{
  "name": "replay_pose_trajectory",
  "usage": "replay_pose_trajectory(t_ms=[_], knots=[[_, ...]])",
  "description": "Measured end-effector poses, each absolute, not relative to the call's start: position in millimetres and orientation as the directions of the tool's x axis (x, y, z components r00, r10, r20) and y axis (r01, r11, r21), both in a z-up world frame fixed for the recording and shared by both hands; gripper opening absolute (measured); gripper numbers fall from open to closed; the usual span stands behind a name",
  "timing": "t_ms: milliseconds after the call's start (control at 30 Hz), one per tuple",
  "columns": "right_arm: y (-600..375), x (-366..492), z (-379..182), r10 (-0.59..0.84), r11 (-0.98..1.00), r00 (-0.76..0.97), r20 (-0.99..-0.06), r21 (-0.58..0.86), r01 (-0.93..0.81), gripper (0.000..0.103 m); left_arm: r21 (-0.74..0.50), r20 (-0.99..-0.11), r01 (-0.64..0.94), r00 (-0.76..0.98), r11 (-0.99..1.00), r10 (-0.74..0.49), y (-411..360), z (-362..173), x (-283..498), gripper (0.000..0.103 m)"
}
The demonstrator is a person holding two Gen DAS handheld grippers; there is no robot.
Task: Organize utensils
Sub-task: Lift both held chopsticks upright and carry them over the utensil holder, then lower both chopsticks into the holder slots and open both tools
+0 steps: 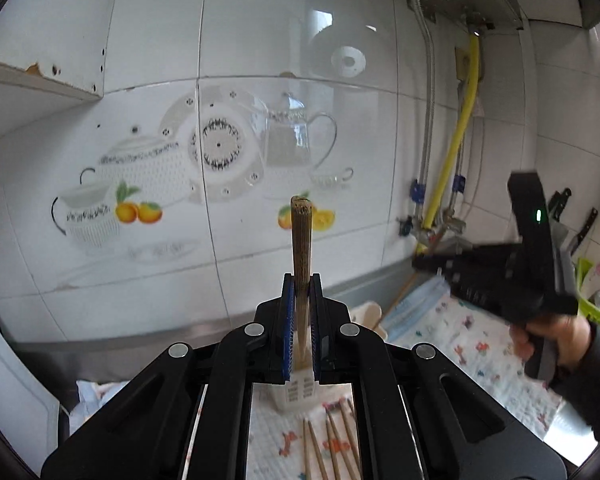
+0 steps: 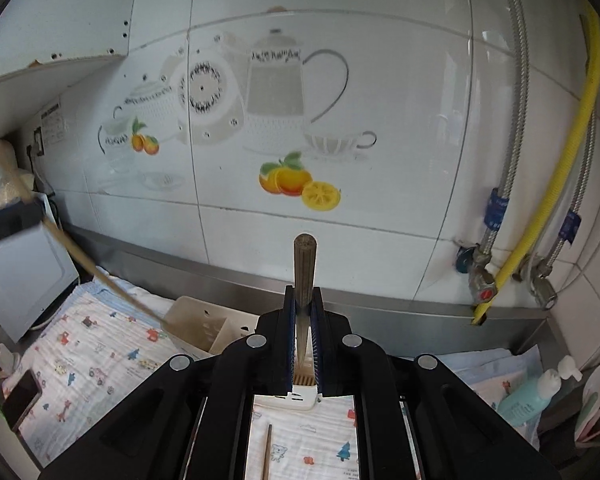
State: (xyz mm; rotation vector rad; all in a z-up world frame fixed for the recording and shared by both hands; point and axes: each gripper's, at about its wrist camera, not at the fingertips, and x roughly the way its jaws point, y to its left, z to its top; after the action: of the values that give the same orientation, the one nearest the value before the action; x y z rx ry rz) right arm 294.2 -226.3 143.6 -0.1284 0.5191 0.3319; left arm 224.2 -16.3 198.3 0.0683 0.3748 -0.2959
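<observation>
Wooden chopstick stands upright between the left gripper jaws, which are closed on its shaft. The right gripper jaws likewise clamp a second upright chopstick. Below and just beyond each pair of jaws sits the white perforated utensil holder. Loose chopsticks lie on the patterned cloth beneath the left jaws.
</observation>
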Motion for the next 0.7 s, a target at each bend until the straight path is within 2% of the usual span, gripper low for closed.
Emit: replay_pose_trajectory(t_ms=[167,500,533,633,700], knots=[[-220,305,125,0.272,0.936,0.794,-0.544,-0.044,-0.350,0.007,0.035,-0.397,0.260,0.890,0.965,-0.225,-25,183,255,0.006],[-219,305,110,0.261,0.936,0.786,-0.560,-0.054,-0.349,0.007,-0.029,-0.504,0.236,0.835,0.971,-0.218,-21,138,292,0.006],[-219,305,110,0.261,0.936,0.788,-0.558,-0.054,-0.348,0.009,-0.027,-0.504,0.232,0.837,0.972,-0.213,-21,138,293,0.006],[-222,301,113,0.262,0.938,0.794,-0.548,-0.047,-0.343,0.022,-0.039,-0.496,0.229,0.841,0.973,-0.217,-19,141,292,0.010],[-224,295,117,0.254,0.941,0.806,-0.534,-0.056,-0.334,0.024,-0.041,-0.482,0.232,0.847,0.972,-0.222,-17,146,286,0.009]])
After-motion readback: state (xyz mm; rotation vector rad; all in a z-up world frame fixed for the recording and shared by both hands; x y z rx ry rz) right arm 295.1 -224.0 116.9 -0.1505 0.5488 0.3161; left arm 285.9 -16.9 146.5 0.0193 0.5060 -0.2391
